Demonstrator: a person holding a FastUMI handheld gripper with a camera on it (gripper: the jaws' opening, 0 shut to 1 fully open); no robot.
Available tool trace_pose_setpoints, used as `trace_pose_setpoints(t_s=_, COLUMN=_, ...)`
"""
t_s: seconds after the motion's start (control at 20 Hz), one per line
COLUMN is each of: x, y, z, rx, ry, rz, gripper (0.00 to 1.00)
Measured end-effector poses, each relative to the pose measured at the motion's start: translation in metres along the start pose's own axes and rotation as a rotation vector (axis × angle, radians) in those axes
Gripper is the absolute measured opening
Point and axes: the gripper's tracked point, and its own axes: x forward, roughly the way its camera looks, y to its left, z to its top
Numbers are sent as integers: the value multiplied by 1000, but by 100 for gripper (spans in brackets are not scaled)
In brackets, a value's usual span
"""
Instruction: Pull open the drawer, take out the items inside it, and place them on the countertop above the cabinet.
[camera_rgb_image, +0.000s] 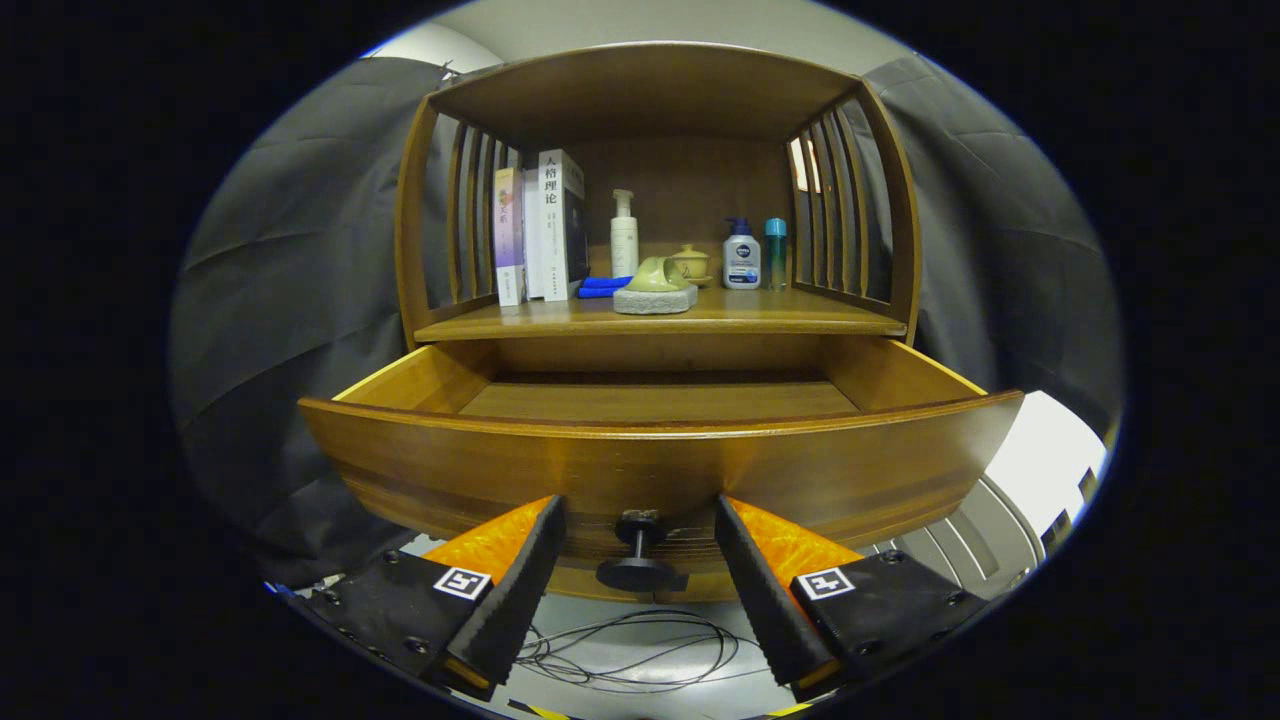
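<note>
Two fingers of gripper (640, 560) spread wide at lower centre, knob (638, 552) flanked untouched; drawer (660, 470) pulled open at mid-frame; countertop (560, 322) seen above.

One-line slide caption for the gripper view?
Hand-held gripper open astride the knob of the pulled-out drawer.

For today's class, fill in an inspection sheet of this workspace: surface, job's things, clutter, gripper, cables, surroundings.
Surface: wooden countertop above the drawer, bare along its front edge.
Job's things: drawer pulled open; the visible part of its floor is bare, the front part is hidden by the drawer front. Knob sits between the fingers.
Clutter: books, pump bottle, blue cloth, green item on a grey block, small lidded pot, two more bottles.
Gripper: gripper open, fingers either side of the knob, not touching.
Cables: loose wires on the floor below.
Surroundings: dark cloth wall.
</note>
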Motion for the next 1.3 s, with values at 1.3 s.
trace_pose_setpoints(t_s=1.3, x=94, y=5, z=26, rx=27, ry=-12, rz=-38, gripper=97)
